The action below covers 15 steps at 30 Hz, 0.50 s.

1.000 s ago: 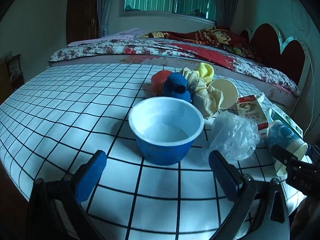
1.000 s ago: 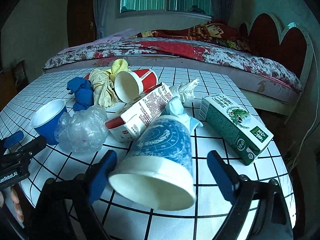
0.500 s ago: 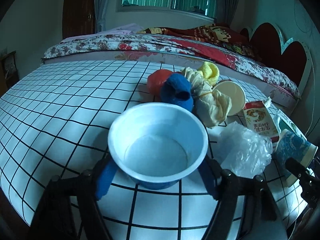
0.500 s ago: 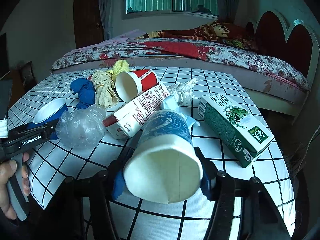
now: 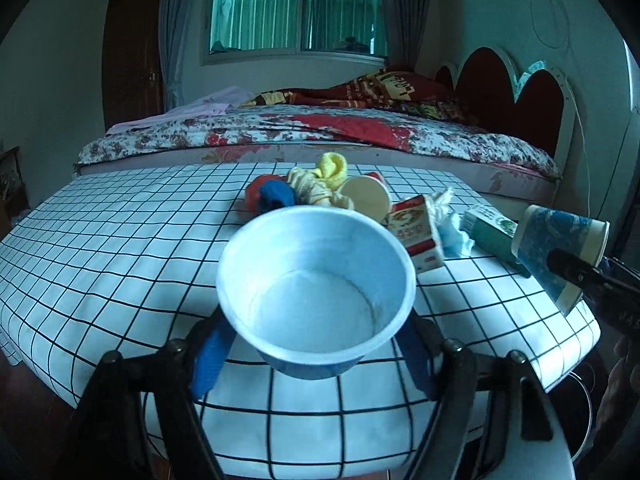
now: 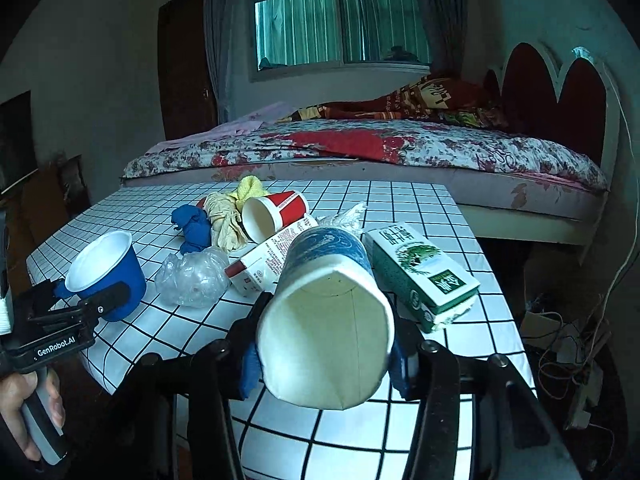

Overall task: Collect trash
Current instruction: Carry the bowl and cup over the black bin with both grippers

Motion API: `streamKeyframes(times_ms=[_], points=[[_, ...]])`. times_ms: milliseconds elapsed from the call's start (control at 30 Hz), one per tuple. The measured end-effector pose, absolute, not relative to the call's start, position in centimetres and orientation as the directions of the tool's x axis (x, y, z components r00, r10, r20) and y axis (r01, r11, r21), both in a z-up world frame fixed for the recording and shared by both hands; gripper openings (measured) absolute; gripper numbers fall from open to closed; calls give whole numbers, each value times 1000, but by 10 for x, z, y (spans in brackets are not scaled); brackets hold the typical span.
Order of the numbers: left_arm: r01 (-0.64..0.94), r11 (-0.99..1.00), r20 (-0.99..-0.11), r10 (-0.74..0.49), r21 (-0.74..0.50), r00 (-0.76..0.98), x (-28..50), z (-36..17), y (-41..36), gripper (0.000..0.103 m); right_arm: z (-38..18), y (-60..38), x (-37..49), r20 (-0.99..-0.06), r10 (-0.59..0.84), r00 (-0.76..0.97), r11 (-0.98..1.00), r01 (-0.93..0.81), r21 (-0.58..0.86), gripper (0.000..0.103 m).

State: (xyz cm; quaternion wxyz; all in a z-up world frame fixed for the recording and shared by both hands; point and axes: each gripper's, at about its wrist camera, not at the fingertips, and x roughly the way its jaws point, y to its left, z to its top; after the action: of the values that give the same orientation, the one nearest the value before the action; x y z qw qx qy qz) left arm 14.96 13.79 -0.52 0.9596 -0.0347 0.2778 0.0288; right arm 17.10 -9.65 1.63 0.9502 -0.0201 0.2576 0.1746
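- Left gripper (image 5: pixel 316 354) clamps the blue bowl (image 5: pixel 316 292), lifted over the near table (image 5: pixel 120 248) edge;
- Right gripper (image 6: pixel 324 354) clamps the paper cup (image 6: pixel 326 320) at right, mouth toward camera;
- Cartons, cloths and plastic lie farther on.

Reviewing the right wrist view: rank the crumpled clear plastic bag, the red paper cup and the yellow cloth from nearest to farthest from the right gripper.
1. Crumpled clear plastic bag: left of the right gripper, mid-table.
2. Red paper cup: lying on its side, farther back.
3. Yellow cloth: behind the cup, near the table's far edge.
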Motion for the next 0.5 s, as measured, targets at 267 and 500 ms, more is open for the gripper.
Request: streamKeyframes(times_ms=[267,500], points=[[45,999,-496,-54,-31,867,129,12,86,76,27,-150,133,-479,259,839,961,-274,40,52],[158,987,-483,-151,-26,863,116,14,35,76,27,-206,107,-482,198,853,979,-197,53,52]])
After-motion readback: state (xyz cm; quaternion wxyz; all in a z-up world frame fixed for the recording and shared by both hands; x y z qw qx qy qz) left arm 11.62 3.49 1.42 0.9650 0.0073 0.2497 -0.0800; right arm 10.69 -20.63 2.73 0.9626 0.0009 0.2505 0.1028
